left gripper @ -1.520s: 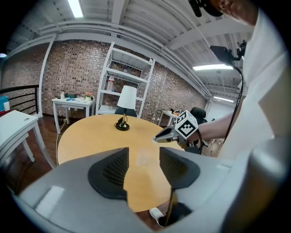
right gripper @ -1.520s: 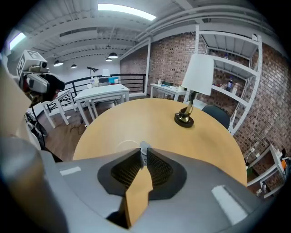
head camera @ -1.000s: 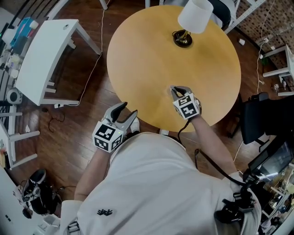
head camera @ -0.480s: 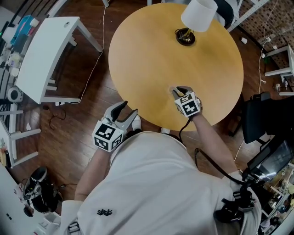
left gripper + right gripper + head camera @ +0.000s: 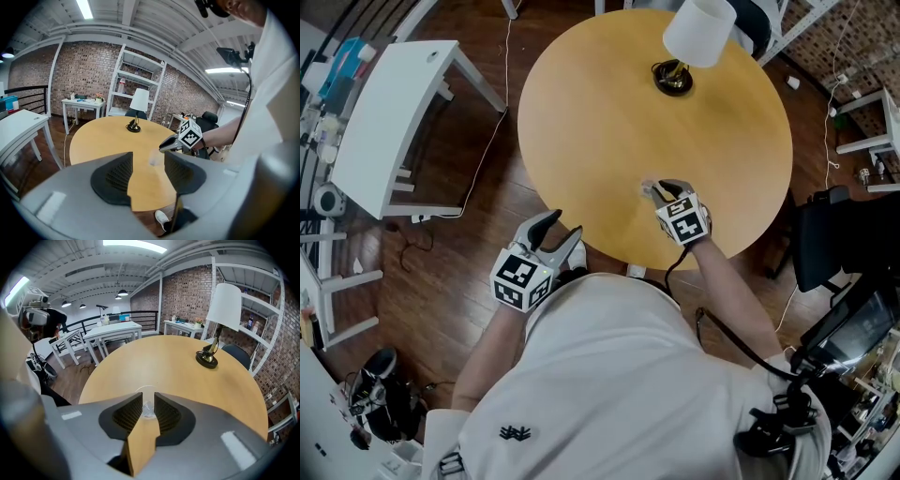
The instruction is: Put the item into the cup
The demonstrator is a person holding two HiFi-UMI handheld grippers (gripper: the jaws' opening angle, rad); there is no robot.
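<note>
Now your right gripper (image 5: 661, 190) hovers directly over the clear cup (image 5: 146, 390) on the table (image 5: 609, 112), jaws closing on nothing, the small pale item (image 5: 148, 409) seemingly loose inside it, while your left gripper (image 5: 564, 223) waits aside, spread and empty.

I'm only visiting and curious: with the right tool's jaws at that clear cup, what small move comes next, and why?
Probably lift the right gripper straight up, away from the clear cup. Its jaws are closing at the cup's rim, seemingly pressing on nothing, and something small and pale seems to lie inside, too blurred to name.
</note>
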